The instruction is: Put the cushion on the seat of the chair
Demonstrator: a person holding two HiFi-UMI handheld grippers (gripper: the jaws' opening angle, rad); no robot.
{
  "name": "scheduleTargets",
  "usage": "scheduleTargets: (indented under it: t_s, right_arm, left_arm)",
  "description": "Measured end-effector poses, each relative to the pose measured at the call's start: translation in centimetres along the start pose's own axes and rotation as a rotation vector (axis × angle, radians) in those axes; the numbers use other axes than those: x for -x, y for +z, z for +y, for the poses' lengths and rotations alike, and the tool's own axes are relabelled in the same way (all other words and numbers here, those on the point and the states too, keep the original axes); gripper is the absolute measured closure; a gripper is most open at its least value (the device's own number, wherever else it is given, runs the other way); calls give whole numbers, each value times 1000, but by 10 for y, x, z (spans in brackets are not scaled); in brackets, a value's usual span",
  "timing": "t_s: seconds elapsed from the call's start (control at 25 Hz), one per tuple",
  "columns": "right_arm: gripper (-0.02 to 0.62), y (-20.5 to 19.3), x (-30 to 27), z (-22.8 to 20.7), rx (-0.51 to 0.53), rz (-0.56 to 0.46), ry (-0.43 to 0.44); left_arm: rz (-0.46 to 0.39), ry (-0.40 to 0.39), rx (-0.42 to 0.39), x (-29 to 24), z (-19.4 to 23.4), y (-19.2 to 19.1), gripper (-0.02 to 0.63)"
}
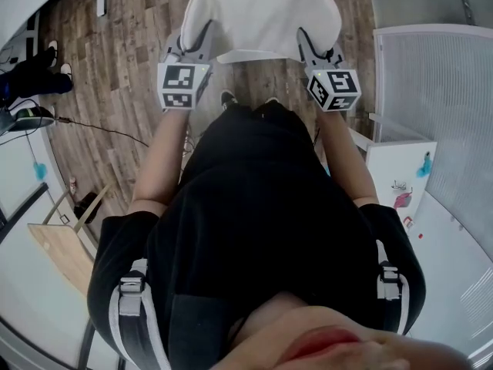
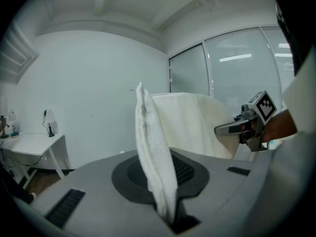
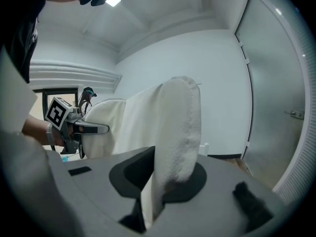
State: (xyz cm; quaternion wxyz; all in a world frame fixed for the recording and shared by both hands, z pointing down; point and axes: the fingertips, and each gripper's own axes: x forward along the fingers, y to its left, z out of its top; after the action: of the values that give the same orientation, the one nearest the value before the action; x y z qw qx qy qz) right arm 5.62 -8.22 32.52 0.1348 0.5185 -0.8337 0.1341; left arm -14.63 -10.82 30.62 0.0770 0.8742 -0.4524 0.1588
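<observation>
A white fluffy cushion (image 1: 262,14) hangs in the air in front of the person, held by both grippers at its near edge. My left gripper (image 1: 206,35) is shut on the cushion's left edge; in the left gripper view the cushion (image 2: 153,157) runs up out of the jaws. My right gripper (image 1: 304,41) is shut on the right edge, and the cushion (image 3: 175,137) fills that view's middle. Each gripper shows in the other's view, the right gripper (image 2: 222,130) and the left gripper (image 3: 101,129). No chair is in view.
Wooden floor (image 1: 131,60) lies below. A frosted glass partition (image 1: 439,106) and a white cabinet (image 1: 400,179) stand at the right. A black cable (image 1: 100,128) crosses the floor at the left, near a person's dark shoes (image 1: 35,72). A white desk (image 2: 34,144) stands by the wall.
</observation>
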Motion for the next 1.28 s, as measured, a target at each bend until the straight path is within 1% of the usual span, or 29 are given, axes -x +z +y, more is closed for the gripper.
scheduleTargets:
  t_s: [0.12,0.16,0.28,0.36,0.6,0.8,1.0,1.12,1.28]
  right_arm:
    - [540,-21,-4,-23,-3,6,-6]
    - [540,-22,-6,-27,-5,9,-4]
    - [540,-8,-14,-37,-8,17,7]
    - [540,-7,-21,-52,-14,23,21]
    - [540,-10,-61,-85,-3,63,82]
    - [540,-38,-96,-123,-33,110,129]
    - [540,-74,-120,-159,-67,169,167]
    - [540,-94,-139,-171,-82,201,184]
    - [540,-123,-166,-177,-90,246,206]
  left_arm:
    - [8,-9,-2,-24,-13,-16,555]
    - [12,-9,-1,-30,-14,-17,555]
    - [22,-2,2,-40,-8,-3,555]
    - [33,8,3,-54,-10,1,555]
    - [81,54,31,-92,1,-6,554]
    - [164,88,37,-145,1,-29,554]
    - [244,105,58,-193,-7,-59,554]
    - [283,122,79,-212,-6,-78,554]
    - [331,139,99,-233,6,-112,552]
